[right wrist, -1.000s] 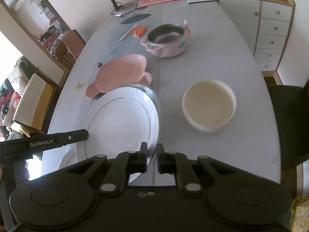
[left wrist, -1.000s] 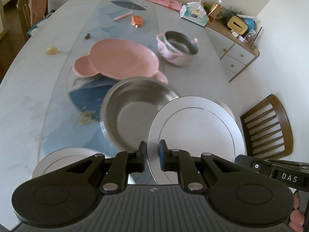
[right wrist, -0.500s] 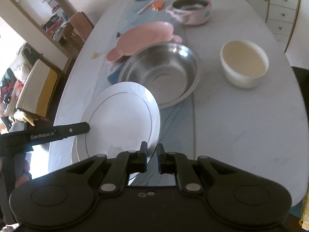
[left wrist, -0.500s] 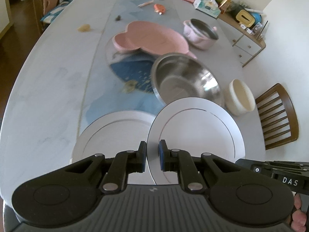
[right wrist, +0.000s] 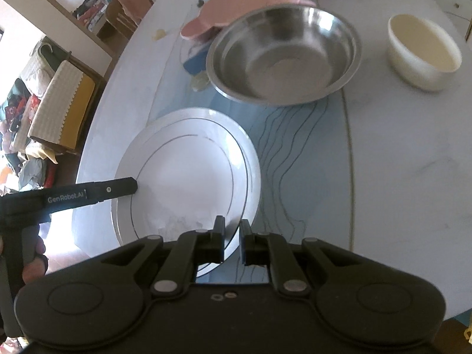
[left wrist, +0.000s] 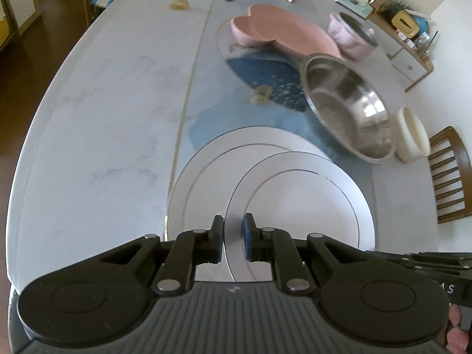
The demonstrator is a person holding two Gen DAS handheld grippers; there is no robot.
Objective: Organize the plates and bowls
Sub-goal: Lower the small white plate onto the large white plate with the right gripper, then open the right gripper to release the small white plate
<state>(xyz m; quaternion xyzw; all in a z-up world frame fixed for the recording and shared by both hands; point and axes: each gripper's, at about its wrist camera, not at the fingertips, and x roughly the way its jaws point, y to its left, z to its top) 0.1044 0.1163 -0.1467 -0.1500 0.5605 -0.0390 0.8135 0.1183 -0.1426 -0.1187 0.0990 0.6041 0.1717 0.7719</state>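
The left hand-held gripper (left wrist: 233,237) is nearly closed, pinching the left rim of the upper white plate (left wrist: 303,203). That plate hangs over a second white plate (left wrist: 200,177) on the worktop (left wrist: 103,112), perhaps touching it. The right hand-held gripper (right wrist: 231,240) clamps the opposite rim. Beyond sit the steel bowl (right wrist: 283,50) and cream bowl (right wrist: 424,50).

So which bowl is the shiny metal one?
The big steel bowl, between the pink plate and the small cream bowl; only it gleams and reflects light.
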